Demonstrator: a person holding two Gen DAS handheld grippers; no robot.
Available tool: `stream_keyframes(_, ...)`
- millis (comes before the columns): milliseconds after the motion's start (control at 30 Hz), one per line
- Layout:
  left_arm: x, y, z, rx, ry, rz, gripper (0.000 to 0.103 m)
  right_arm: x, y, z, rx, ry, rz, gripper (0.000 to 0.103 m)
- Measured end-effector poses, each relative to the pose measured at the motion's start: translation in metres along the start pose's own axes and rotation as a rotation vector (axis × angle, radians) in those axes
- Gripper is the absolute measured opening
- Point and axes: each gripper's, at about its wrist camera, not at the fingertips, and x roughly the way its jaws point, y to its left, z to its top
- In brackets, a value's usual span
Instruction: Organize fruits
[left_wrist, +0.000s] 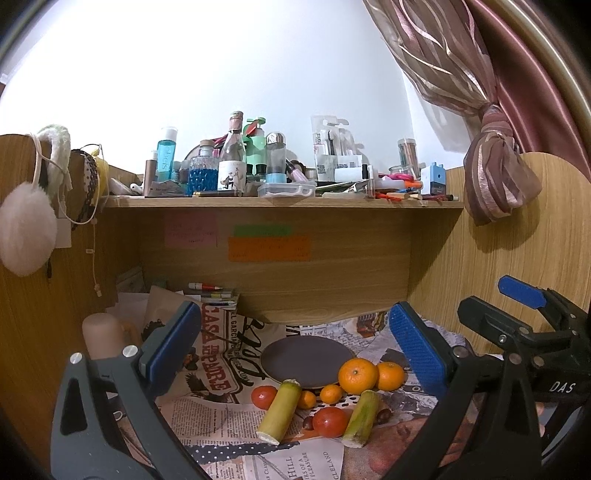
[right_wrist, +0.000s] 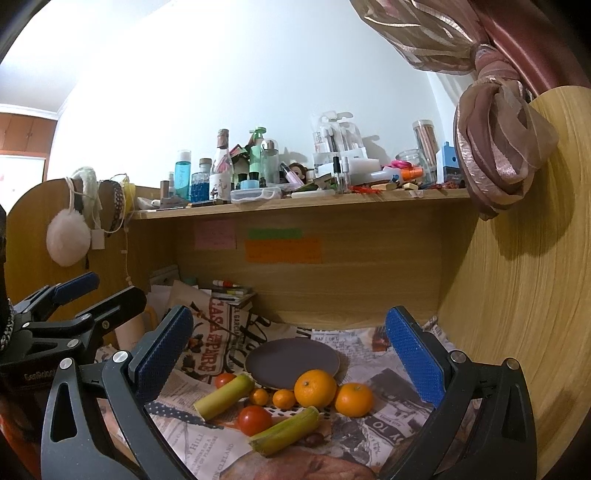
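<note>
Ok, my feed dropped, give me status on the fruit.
Left claw open, empty. Right claw open, empty. Fruit pile on newspaper, plate behind it bare. Nothing blocking.

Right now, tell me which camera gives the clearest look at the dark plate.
The right wrist view. There the plate shows nearly its whole round top, with only the big orange and a green stalk overlapping its near rim. In the left wrist view the plate is just as bare, but more fruit crowds across its front edge.

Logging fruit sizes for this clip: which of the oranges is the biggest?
The orange touching the grey plate's front-right rim; its right-hand neighbour is smaller, the two left ones much smaller.
</note>
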Motion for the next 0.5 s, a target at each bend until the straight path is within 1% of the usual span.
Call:
stream_keyframes(267, 0.0, 0.003, 0.0, -0.011, 0.016, -0.018, 0.103, 0.001, 0.001, -0.001, 0.001, 0.004, 0.003, 0.103)
stream_keyframes(400, 0.004, 0.004, -0.003, -0.016, 0.034, -0.023, 0.103, 0.005, -0.001, -0.002, 0.012, 0.022, 0.022, 0.103)
stream_keyframes(500, 0.01, 0.008, -0.006, -0.035, 0.053, -0.025, 0.103, 0.011, -0.002, -0.004, 0.002, 0.038, 0.01, 0.103)
